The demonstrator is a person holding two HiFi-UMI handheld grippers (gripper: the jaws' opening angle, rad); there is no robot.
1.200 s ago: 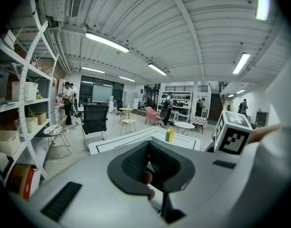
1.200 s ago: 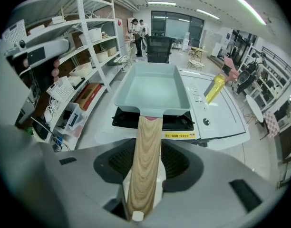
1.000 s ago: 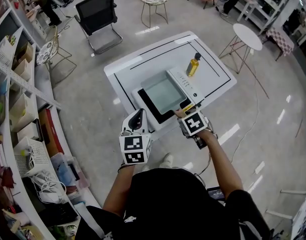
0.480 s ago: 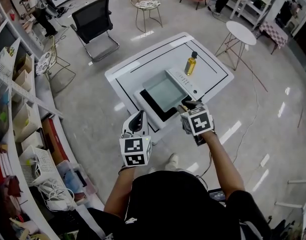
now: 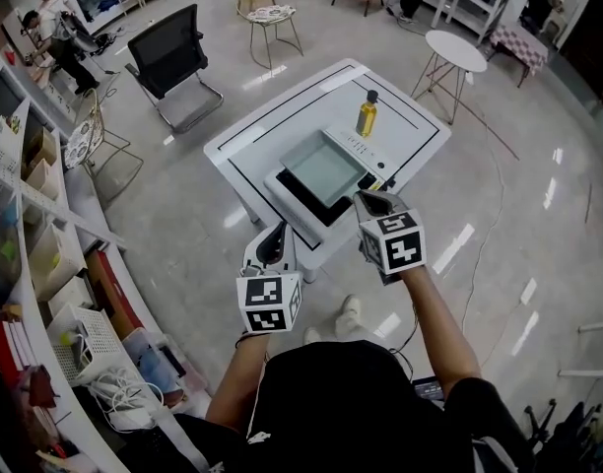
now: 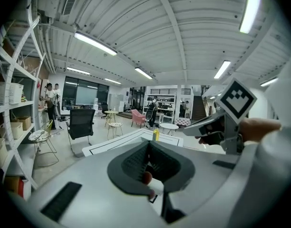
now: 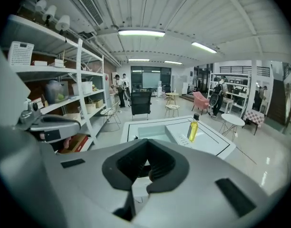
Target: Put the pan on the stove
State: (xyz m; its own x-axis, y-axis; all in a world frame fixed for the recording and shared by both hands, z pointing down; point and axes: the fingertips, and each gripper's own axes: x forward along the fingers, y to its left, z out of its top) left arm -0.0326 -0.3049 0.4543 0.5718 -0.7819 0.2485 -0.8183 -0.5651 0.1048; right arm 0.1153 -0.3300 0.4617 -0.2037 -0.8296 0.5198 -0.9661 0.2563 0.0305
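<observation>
Open-plan lab-office hall: strip lights are glowing overhead, bin-loaded shelving is lining one wall, an office chair is standing on polished floor.

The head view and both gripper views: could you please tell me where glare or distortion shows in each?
Head view: lamp glare streaks the glossy floor, and the shelves bow at the left edge. Left gripper view: heavy fisheye, dark corners, a ceiling lamp blown white. Right gripper view: the same fisheye curve, yet the yellow bottle looks sharp.
</observation>
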